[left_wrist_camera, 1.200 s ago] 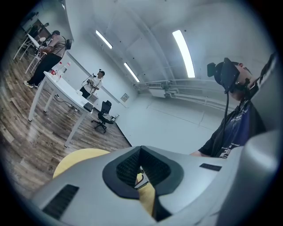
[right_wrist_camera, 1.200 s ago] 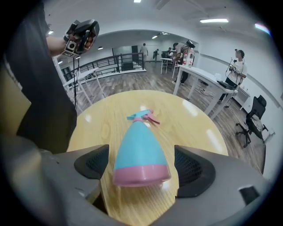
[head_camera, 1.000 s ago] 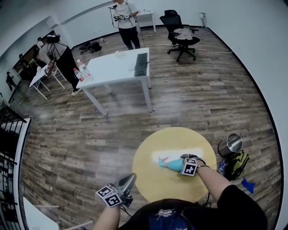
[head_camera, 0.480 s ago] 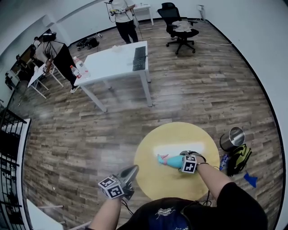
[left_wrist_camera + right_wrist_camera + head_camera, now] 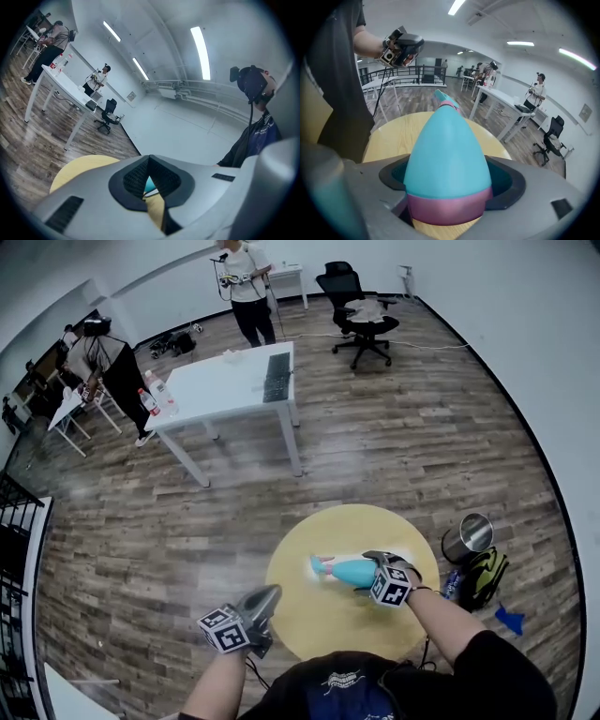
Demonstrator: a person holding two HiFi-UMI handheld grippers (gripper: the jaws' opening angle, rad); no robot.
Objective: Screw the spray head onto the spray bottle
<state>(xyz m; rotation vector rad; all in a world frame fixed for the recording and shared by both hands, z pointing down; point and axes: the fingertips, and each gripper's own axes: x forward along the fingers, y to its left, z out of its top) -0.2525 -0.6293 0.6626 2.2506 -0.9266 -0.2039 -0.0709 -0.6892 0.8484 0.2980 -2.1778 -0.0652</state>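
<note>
Snugly in right claw: smooth teal teardrop spray bottle; pink band

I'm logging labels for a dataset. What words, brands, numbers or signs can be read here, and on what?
Nothing here can be read.
Print on the dark shirt: too blurred.
Wall plaque: too small.
Spray bottle: no label shows.
Marker cube: square patterns only, no letters.

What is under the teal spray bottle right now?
The round yellow table lies under the spray bottle, which the right tool grips. The bottle covers the tabletop directly beneath it, so contact cannot be judged.
</note>
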